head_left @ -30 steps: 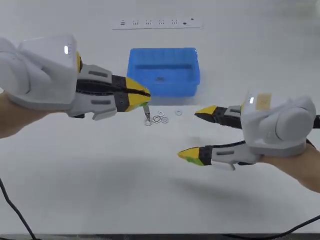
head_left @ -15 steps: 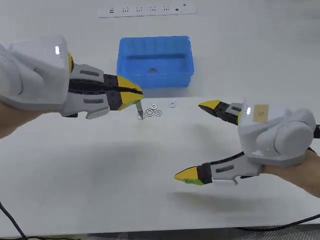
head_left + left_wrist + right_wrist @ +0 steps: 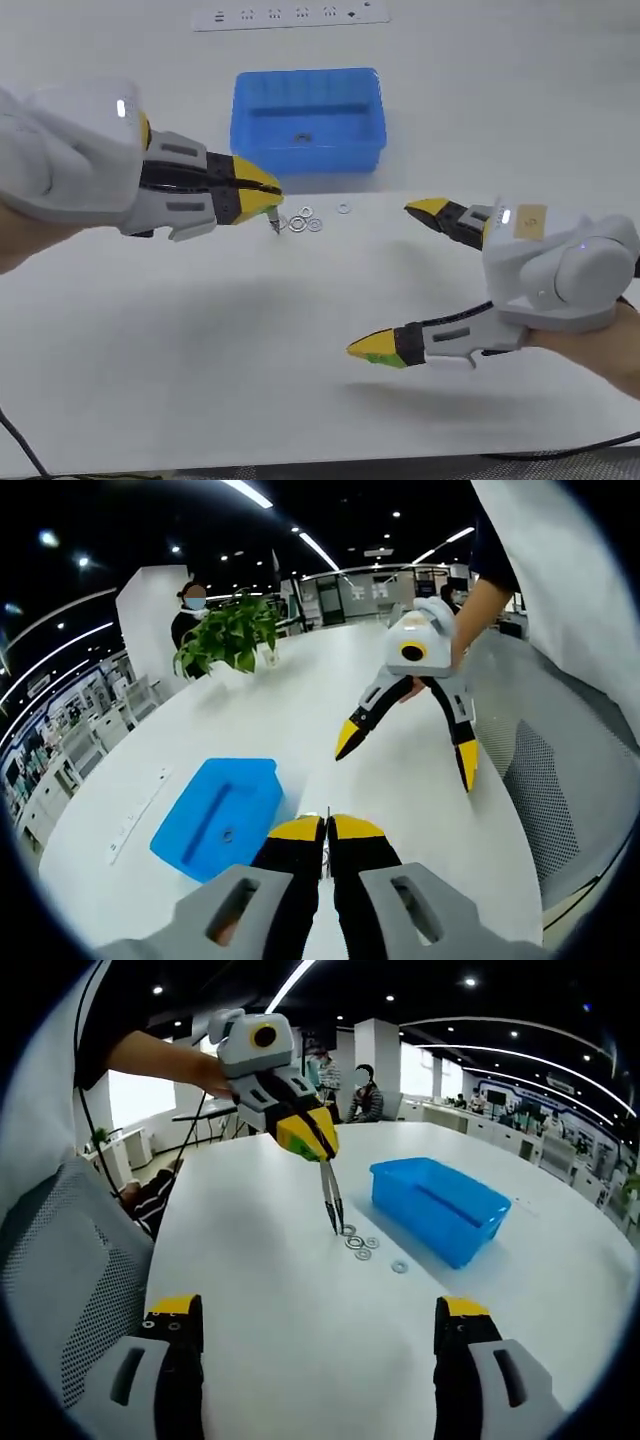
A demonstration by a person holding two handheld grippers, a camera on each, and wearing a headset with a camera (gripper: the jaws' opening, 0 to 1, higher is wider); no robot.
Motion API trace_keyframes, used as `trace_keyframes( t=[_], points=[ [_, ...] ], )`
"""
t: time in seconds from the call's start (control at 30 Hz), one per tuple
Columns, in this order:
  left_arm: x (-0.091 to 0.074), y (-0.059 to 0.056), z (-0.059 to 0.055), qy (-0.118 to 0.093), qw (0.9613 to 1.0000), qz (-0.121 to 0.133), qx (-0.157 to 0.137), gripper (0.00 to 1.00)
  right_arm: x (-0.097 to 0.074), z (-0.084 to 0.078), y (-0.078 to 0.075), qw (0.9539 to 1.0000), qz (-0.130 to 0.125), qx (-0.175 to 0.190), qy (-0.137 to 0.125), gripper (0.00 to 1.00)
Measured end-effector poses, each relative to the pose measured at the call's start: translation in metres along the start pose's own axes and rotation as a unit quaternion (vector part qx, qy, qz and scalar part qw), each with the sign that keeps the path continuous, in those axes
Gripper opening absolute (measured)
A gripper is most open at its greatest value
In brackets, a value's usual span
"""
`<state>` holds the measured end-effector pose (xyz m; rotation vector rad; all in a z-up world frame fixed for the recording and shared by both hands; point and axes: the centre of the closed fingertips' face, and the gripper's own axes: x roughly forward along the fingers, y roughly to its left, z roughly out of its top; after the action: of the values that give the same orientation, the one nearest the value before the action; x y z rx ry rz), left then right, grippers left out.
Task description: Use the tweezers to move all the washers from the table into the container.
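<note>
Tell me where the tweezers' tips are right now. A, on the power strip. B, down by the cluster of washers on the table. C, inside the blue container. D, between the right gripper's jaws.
B: the tweezers, clamped in the left gripper, point down beside the washers on the table, short of the container.

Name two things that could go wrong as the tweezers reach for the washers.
1. The washers lie bunched together, so the tweezers in the left gripper might nudge or scatter neighbours.
2. A flat washer may slip from the thin tips before reaching the container.
</note>
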<state>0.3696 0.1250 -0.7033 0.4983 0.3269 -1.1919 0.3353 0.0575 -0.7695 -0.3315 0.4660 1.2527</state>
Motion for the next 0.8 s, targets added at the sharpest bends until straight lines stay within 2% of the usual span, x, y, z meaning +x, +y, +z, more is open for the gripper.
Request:
trace_keyframes(
  t=[0.07, 0.13, 0.2, 0.4, 0.8],
  points=[
    [0.000, 0.000, 0.001, 0.000, 1.0000, 0.001, 0.000, 0.05, 0.000, 0.000, 0.001, 1.0000, 0.002, -0.001, 0.000, 0.96],
    [0.000, 0.002, 0.009, -0.019, 0.9998, 0.004, -0.007, 0.05, 0.000, 0.001, 0.002, 1.0000, 0.003, -0.003, 0.000, 0.96],
    [0.000, 0.006, 0.012, -0.021, 0.9997, 0.009, -0.003, 0.05, 0.000, 0.002, 0.003, 1.0000, 0.003, 0.000, -0.003, 0.96],
    [0.002, 0.012, 0.014, -0.023, 0.9997, 0.009, -0.005, 0.05, -0.001, 0.003, 0.004, 0.9999, 0.006, 0.007, -0.006, 0.96],
    [0.004, 0.008, 0.009, -0.014, 0.9997, 0.005, -0.018, 0.05, -0.002, 0.005, 0.002, 0.9995, 0.004, 0.025, -0.017, 0.96]
  ],
)
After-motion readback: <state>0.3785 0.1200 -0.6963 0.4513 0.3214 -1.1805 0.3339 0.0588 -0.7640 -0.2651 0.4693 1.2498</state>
